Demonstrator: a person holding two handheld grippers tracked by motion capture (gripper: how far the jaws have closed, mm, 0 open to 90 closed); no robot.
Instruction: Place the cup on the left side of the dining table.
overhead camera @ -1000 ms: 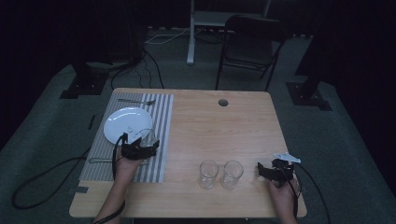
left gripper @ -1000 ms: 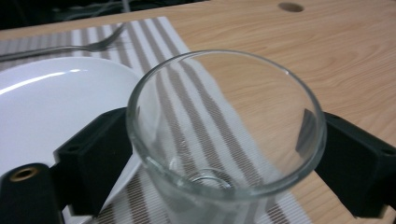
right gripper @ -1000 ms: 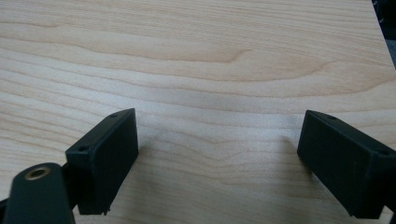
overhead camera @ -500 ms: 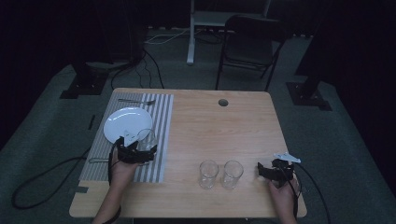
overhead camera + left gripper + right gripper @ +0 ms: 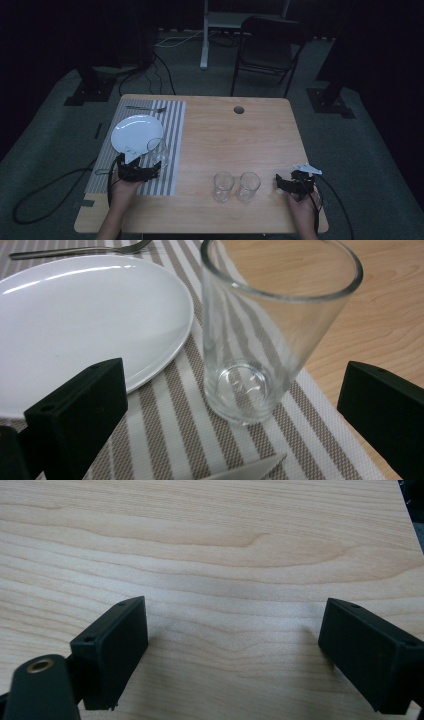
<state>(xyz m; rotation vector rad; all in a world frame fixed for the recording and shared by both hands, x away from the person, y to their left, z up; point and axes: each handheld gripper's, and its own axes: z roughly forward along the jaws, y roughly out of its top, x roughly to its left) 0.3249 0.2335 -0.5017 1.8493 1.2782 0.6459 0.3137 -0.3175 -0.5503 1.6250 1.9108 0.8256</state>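
One clear glass (image 5: 272, 335) stands upright on the striped placemat (image 5: 175, 425), near that mat's right edge, just beside the rim of the white plate (image 5: 85, 320) and apart from it. Left gripper (image 5: 141, 169) sits just behind the glass; in the left gripper view its jaws stand wide apart, one either side of the glass and clear of it, not touching it. Those jaws have just been opening; the glass rests on the mat by itself, empty.

Fork (image 5: 146, 108) lies across the far end of the placemat, beyond the plate.

Two more empty glasses (image 5: 223, 185) stand upright side by side on bare wood of the tabletop (image 5: 235, 140), near its front edge, well apart from the mat. Right gripper (image 5: 287, 184) rests just to the right of that pair; the right gripper view shows its jaws spread apart over plain wood, nothing between them.
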